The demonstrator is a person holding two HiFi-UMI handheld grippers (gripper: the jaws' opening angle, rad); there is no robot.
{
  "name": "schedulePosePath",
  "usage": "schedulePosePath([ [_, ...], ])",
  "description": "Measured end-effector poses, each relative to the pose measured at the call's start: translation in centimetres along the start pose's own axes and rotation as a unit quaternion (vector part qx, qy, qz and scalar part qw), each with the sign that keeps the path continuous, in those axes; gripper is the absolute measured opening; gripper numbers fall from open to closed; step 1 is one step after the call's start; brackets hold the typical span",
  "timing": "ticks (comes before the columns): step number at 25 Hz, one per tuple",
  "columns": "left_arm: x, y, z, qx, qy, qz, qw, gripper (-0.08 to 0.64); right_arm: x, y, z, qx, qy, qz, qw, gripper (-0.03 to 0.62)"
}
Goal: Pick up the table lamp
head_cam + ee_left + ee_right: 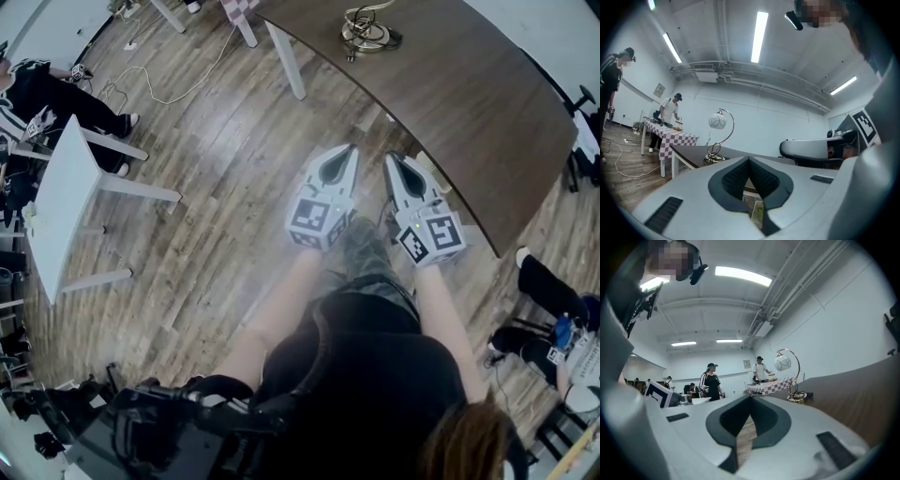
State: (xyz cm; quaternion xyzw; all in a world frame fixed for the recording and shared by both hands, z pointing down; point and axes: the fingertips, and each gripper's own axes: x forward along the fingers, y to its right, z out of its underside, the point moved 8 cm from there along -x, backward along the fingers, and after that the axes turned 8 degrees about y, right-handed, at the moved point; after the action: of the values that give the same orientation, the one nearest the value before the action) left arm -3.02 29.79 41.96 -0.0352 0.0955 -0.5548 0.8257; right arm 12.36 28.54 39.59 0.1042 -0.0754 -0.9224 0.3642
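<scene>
Dark wood table (pixel 487 103) curves away to the right, and the table lamp (pixel 366 30) is way up at its far end. It's standing upright on a coiled wire base, with a thin gold neck arching over and a white globe hanging off it.

Both grippers are well apart from it, side by side and level over the floor at the near end. Left gripper (pixel 350 150) and right gripper (pixel 393 158) each have their jaws pressed together with nothing in them.

The lamp is basically dead ahead, between the two lines they point along. It shows a bit left of the jaws in the left gripper view and a bit right of them in the right gripper view.

Neither looks clearly nearer, though the right one is just beside the table edge, so I'd guess that's the easier reach. The neck rises upright, so the jaws would need to spread and come in level around it.
</scene>
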Motion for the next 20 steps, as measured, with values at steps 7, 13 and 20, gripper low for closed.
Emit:
schedulePosePath([
  [7,4.3,-2.3,0.0,0.008,-0.004,-0.004,1.0,0.002,4.3,3.1,-0.2,0.009,-0.004,-0.013,1.0,0.005],
  [13,8.5,-4.0,0.2,0.0,-0.006,-0.013,0.9999,0.002,7.5,5.7,0.3,0.02,-0.019,-0.04,0.999,0.005],
  [20,12.7,-5.6,0.5,-0.001,0.0,-0.022,0.9998,0.002,11.3,8.8,-0.1,0.023,-0.021,-0.056,0.998,0.005],
])
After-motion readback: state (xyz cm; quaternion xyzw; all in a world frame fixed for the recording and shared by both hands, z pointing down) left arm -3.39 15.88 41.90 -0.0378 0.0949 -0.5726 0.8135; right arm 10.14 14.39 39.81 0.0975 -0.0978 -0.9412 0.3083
